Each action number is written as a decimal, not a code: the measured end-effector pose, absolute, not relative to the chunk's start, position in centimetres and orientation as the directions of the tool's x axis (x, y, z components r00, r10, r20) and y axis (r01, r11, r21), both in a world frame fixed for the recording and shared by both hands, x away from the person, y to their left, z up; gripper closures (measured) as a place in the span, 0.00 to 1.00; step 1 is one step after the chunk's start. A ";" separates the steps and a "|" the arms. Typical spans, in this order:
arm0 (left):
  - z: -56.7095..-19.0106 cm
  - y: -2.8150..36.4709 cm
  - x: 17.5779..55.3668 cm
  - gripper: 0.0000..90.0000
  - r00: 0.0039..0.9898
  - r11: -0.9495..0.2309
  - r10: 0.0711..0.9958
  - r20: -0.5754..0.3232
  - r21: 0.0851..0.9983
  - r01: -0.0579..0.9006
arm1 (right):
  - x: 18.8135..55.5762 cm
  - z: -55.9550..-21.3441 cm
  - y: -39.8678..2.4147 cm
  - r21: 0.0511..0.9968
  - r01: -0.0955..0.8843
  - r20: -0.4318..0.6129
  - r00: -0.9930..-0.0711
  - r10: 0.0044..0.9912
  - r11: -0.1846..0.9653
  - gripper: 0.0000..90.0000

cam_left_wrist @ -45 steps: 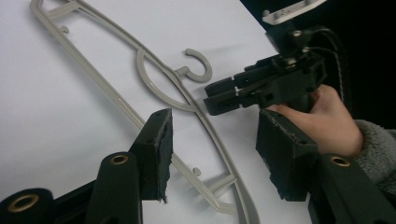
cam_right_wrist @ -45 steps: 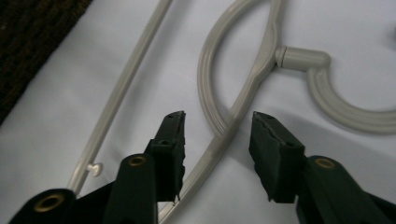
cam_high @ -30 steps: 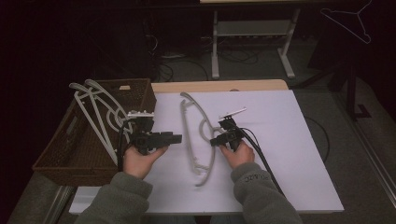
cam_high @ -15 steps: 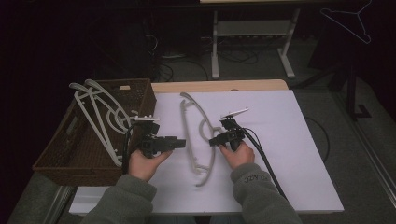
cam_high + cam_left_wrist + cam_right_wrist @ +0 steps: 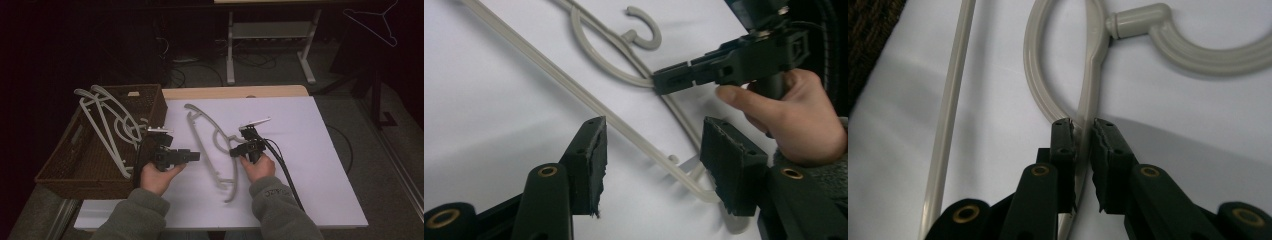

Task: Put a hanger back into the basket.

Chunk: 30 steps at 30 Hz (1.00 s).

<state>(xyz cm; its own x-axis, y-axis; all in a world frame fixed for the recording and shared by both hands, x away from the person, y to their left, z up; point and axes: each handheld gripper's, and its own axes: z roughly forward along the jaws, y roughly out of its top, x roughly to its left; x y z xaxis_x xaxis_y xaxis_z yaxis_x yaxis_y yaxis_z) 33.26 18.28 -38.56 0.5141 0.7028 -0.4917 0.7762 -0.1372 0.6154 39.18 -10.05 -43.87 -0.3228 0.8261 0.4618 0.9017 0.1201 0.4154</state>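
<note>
We see the hanger [image 5: 212, 145] lying flat on the white surface [image 5: 300, 165], beside the basket [image 5: 70, 165]. Our right tool [image 5: 1083, 131] has just closed and now clamps its curved arm; our left tool [image 5: 651, 155] stands open astride its straight bar.

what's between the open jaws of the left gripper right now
The straight bottom bar of the pale grey plastic hanger on the white table sheet runs between them, untouched by either pad, as the left gripper view shows. The left gripper is open.
</note>
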 end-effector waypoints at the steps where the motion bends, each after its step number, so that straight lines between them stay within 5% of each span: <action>1: -38.9 18.1 33.3 0.49 0.509 -0.138 0.705 -0.494 0.608 0.782 | 39.1 -43.9 -10.2 0.414 0.903 0.469 -0.318 0.824 0.114 0.89; 14: -42.7 15.3 34.2 0.51 0.454 -0.131 0.700 -0.551 0.525 0.841 | 38.2 -43.5 -11.9 0.416 0.908 0.535 -0.293 0.793 0.055 0.91; 16: -43.2 15.0 34.4 0.52 0.431 -0.109 0.696 -0.574 0.509 0.854 | 38.1 -43.3 -12.2 0.424 0.904 0.540 -0.299 0.786 0.053 1.00; 30: -44.9 14.1 35.7 0.66 0.360 -0.052 0.685 -0.634 0.451 0.891 | 38.0 -44.0 -12.2 0.412 0.901 0.511 -0.350 0.785 0.134 0.92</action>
<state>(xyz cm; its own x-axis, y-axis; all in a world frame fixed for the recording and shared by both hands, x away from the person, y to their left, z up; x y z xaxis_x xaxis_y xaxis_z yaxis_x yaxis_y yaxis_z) 35.68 14.11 -44.90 0.3603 0.6845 -0.6337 0.8911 -0.0517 0.4508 37.97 -12.23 -44.00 -0.3504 0.7849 0.5111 0.9011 0.1338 0.4124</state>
